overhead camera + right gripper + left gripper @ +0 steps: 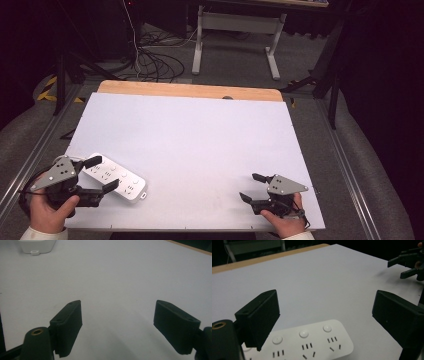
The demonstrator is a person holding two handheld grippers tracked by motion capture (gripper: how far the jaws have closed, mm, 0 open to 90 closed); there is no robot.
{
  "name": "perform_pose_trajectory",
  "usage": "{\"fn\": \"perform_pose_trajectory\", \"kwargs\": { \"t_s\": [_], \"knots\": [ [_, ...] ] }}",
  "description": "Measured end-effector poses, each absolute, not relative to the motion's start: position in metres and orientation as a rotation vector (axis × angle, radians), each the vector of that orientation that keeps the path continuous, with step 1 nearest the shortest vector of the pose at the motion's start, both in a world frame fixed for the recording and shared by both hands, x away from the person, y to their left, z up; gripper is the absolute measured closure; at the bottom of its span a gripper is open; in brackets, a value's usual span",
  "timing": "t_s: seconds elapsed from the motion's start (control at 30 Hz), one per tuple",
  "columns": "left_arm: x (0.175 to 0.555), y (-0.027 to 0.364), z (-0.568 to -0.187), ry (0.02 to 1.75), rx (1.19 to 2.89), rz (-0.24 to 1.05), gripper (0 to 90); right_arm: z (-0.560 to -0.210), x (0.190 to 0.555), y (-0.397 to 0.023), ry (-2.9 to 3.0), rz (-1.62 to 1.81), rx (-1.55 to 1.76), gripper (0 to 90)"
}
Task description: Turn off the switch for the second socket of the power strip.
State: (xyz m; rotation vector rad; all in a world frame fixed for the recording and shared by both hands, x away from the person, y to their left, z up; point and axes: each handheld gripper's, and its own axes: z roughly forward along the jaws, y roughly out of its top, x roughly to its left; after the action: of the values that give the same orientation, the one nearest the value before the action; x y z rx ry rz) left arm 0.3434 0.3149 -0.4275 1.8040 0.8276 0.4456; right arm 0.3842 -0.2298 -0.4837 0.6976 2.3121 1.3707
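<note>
A white power strip (116,181) with several sockets and round buttons lies flat near the front left of the white board (190,135). My left gripper (106,172) is open at the strip's left end, one jaw on each side of it. In the left gripper view the strip (312,340) lies low between the wide jaws of the left gripper (325,302), and the pads stand clear of it. My right gripper (248,186) is open near the front right with nothing between its jaws. The right gripper view shows my right gripper (117,312) over bare board, with the strip's end (37,245) far off.
The board lies on a table with a wooden strip (190,91) along its far edge. Metal rails (350,170) run down both sides. Cables (155,62) and a white desk frame (235,35) are on the floor beyond. My right gripper (409,265) appears far off in the left gripper view.
</note>
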Motion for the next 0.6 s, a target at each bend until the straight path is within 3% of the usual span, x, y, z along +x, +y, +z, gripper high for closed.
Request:
{"fn": "perform_pose_trajectory", "kwargs": {
  "t_s": [0.17,0.37,0.6],
  "knots": [
    [0.342,0.317,-0.441,0.873,1.817,0.44,9.0,-0.484,0.384,-0.229,2.315,1.367,0.698,23.5],
    [0.338,0.315,-0.453,0.838,1.866,0.465,13.6,-0.484,0.384,-0.23,2.312,1.368,0.703,23.4],
    [0.331,0.317,-0.465,0.796,1.886,0.485,12.8,-0.484,0.384,-0.23,2.312,1.369,0.705,23.5]
  ]
}}
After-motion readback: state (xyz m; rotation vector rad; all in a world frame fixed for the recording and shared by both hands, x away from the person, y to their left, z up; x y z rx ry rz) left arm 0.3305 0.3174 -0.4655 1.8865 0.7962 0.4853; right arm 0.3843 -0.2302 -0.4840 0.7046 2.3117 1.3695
